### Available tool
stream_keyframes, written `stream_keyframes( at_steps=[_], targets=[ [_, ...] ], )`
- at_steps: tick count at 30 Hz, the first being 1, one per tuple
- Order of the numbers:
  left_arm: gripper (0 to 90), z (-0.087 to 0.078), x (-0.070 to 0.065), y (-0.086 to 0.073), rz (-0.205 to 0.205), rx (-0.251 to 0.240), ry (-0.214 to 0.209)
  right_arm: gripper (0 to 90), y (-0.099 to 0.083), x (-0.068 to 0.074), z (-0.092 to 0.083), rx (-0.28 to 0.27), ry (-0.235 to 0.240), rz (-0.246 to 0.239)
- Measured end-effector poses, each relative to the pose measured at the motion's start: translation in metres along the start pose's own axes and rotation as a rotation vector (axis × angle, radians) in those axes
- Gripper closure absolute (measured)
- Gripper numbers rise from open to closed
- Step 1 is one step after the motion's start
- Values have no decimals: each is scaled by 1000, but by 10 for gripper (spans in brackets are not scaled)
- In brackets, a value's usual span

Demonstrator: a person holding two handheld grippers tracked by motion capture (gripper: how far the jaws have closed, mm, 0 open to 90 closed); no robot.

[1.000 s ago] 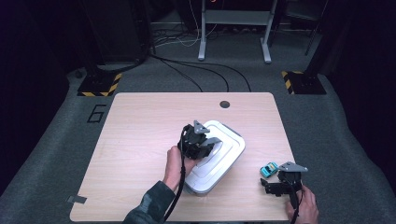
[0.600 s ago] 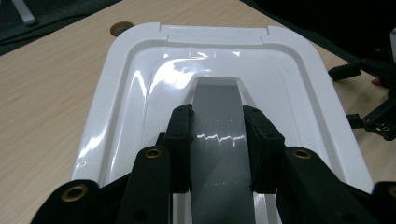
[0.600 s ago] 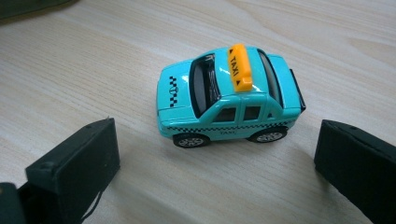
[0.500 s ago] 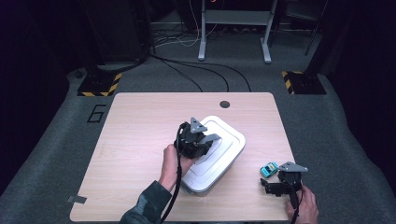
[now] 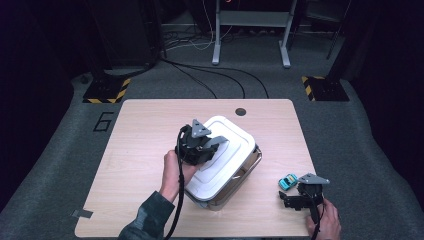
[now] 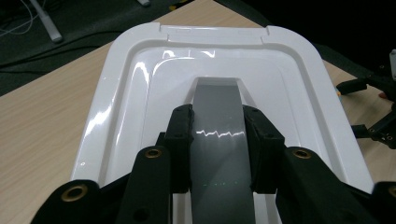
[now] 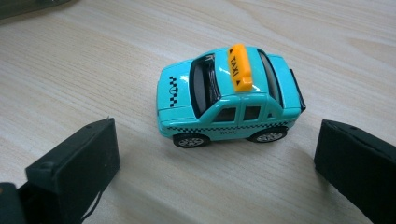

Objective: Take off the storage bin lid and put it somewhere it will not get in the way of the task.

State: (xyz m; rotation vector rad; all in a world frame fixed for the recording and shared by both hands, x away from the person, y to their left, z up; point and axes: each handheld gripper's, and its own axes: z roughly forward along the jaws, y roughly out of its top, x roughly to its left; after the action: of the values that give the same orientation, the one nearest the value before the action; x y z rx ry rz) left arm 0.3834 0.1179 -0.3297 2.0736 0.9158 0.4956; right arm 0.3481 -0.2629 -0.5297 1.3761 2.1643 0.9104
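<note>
Near the tabletop's (image 5: pixel 130 150) middle, the left gripper (image 6: pixel 217 140) has its fingers clamped on the grey handle (image 6: pixel 219 116) of a white lid (image 5: pixel 227 155), tilted over its box. By the right edge, the right gripper's (image 7: pixel 215 177) fingers stand wide apart around a turquoise toy taxi (image 7: pixel 229 95).

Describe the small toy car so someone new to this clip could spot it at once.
On the light wooden table, look toward the near right corner, right of the white plastic lid with a grey handle. There a turquoise toy taxi stands on its wheels just ahead of the right gripper. Its orange roof sign and black checker stripes set it apart.
</note>
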Motion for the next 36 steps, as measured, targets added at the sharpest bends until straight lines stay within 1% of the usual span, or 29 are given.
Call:
stream_keyframes(
  at_steps=[4,9,14,17,25,26,30,31,36],
  targets=[
    [668,-5,6,0,-10,-8,16,0,0,0,0,0,0,0],
    [668,-12,16,-1,-13,-5,35,0,0,0,0,0,0,-1],
    [668,-18,26,-4,-35,-7,61,0,0,0,0,0,0,-1],
    [668,-22,33,-6,-44,-12,66,0,0,0,0,0,0,0],
    [668,-31,51,-9,-71,-15,102,0,0,0,0,0,0,-1],
    [668,-33,54,-10,-70,-13,104,0,0,0,0,0,0,0],
    [667,-37,65,-14,-95,-16,129,0,0,0,0,0,0,-1],
    [667,-38,67,-14,-95,-14,132,0,0,0,0,0,0,0],
    [668,-43,82,-18,-120,-11,169,0,0,0,0,0,0,0]
  ],
)
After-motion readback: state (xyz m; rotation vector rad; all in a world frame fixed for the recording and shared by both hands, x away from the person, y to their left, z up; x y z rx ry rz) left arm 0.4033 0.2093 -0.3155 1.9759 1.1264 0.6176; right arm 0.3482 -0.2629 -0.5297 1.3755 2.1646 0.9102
